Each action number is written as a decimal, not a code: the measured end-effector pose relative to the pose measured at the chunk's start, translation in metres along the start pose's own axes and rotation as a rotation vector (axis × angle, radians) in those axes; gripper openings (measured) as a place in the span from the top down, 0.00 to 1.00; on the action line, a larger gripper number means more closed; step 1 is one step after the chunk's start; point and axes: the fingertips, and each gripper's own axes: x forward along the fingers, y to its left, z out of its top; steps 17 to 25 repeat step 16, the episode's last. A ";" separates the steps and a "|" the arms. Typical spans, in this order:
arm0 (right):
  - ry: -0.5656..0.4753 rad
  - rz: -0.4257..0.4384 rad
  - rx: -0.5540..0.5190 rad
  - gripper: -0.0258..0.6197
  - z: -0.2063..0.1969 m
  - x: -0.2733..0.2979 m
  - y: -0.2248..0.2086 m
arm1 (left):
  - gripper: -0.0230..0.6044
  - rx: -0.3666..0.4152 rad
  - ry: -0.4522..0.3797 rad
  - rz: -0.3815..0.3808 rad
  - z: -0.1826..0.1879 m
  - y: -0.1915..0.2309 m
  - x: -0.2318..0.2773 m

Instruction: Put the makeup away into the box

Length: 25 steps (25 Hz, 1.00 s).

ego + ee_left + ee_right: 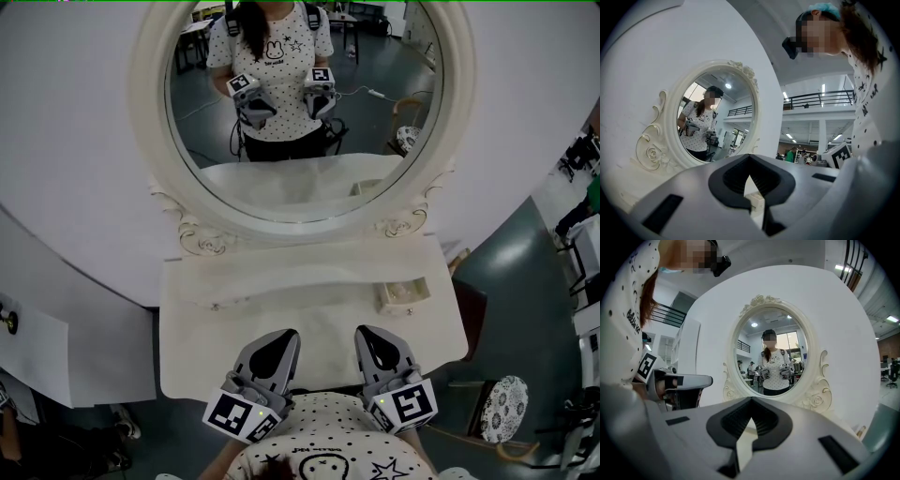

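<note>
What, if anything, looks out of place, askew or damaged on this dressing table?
Nothing stands out. The mirror stands upright, the small box sits on the right of the table, and nothing looks spilled or broken. The left claw and right claw are both shut and empty.

The mirror [300,103] stands at the back of the dressing table [216,309], against the wall panel [75,169]. A small box [405,292] sits on the tabletop near its right edge. The left gripper [280,339] and right gripper [372,337] lie side by side over the near edge. A stool [503,408] stands on the floor to the table's right.
</note>
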 end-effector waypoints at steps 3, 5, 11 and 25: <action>0.006 -0.003 0.002 0.95 -0.001 -0.001 0.001 | 0.97 -0.010 -0.008 0.000 0.002 -0.001 0.000; 0.008 -0.006 0.004 0.95 -0.003 -0.003 0.002 | 0.97 -0.014 -0.004 -0.002 0.001 -0.002 -0.003; 0.002 0.030 0.019 0.95 -0.002 0.005 0.011 | 0.97 -0.001 -0.008 0.000 0.003 -0.001 -0.002; 0.020 0.106 -0.019 0.95 -0.016 0.017 0.012 | 0.97 0.005 -0.036 0.010 -0.006 0.002 0.010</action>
